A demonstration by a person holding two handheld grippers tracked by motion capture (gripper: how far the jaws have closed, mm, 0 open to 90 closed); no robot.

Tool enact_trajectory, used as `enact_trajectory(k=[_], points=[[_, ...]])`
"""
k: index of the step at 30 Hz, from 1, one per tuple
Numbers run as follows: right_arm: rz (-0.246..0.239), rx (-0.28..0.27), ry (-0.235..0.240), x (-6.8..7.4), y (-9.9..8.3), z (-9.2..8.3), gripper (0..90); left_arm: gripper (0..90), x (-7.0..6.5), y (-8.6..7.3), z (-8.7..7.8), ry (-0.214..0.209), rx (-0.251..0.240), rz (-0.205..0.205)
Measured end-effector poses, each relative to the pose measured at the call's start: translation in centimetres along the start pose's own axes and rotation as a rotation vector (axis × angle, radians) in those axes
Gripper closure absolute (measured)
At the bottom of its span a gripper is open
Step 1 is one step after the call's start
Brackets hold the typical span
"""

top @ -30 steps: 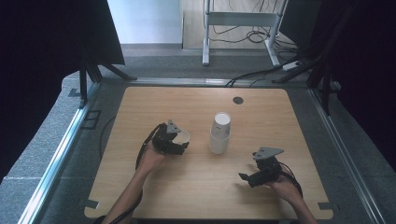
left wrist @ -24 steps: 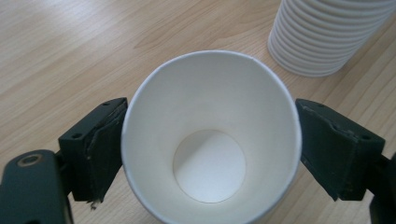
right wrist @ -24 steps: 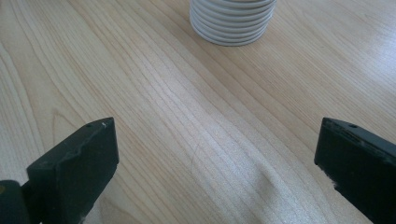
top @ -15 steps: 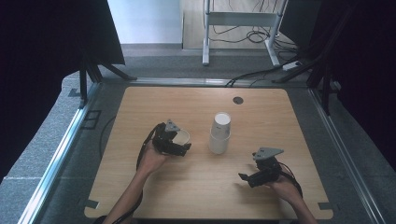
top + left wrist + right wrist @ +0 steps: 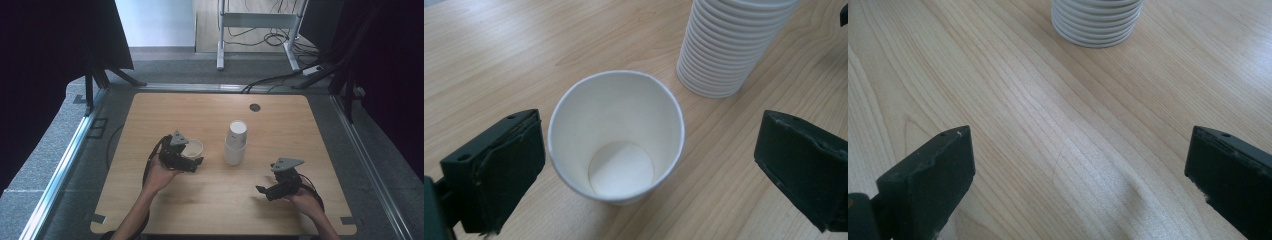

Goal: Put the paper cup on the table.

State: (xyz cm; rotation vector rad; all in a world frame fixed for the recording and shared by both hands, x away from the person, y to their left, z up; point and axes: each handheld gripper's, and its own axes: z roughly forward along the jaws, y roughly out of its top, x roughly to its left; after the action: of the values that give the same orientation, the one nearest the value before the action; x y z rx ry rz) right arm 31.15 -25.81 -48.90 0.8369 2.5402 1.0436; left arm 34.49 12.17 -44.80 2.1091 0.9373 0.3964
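Table (image 5: 165, 210): wooden, level. Stack (image 5: 235, 143) of cups stands upright near centre. Single cup (image 5: 616, 135) stands upright just left of the stack, mouth up, between the spread jaws of the left gripper (image 5: 196, 161), nearer one jaw, contact unclear. Right gripper (image 5: 261, 190), jaws spread and empty, lies well apart, pointing toward the stack.

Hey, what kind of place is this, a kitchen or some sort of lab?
Most likely a lab or recording workspace, not a kitchen: a bare wooden table flanked by dark curtains, with loose cables trailing over grey carpet.
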Motion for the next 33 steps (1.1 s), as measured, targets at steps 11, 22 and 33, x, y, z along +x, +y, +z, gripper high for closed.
enact_trajectory(k=[11,22,33], points=[[-0.002,-0.006,0.001,0.1,0.1,-0.2,0.0,0.0,-1.0,-1.4,-1.5,0.010,-0.029,0.013],[-0.002,-0.019,-0.003,0.3,0.1,-0.6,0.0,0.0,-1.8,-3.1,-2.5,0.020,-0.032,0.021],[0.013,-0.037,-0.008,0.3,-0.3,-1.6,0.0,0.0,-2.6,-4.9,-3.2,0.008,-0.031,0.015]])
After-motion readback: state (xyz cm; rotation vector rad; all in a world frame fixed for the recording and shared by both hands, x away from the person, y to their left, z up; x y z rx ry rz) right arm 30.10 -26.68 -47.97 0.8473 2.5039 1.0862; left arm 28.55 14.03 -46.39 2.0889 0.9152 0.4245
